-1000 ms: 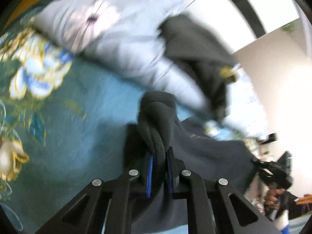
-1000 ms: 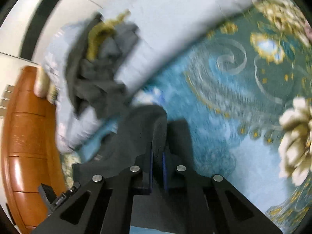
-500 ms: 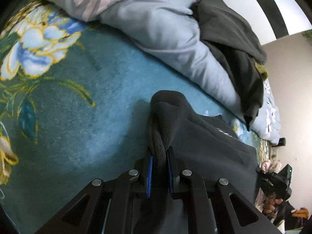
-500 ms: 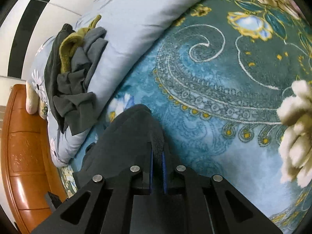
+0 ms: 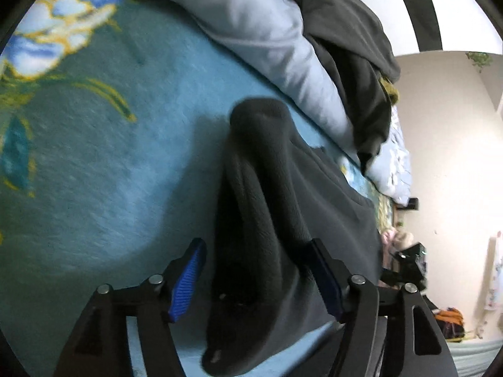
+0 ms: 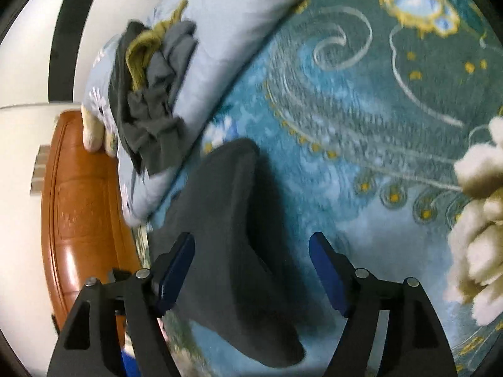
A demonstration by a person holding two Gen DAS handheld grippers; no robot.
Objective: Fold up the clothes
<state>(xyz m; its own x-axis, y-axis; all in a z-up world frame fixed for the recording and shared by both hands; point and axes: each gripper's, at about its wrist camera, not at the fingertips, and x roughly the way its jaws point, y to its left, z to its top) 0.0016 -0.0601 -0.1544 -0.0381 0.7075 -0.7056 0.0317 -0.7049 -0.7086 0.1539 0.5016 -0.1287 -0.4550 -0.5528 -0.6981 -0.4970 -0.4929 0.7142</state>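
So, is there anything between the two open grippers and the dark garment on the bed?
Nothing visible. The dark garment lies directly between the pads of the left gripper and the right gripper, both open. The other clothes sit apart on the pale quilt, not in the way.

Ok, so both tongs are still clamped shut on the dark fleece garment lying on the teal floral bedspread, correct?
Not quite. Both tongs are open: the left tongs and right tongs have their blue pads spread wide, with the dark fleece garment lying loose between them on the teal floral bedspread. Both wrist views show it.
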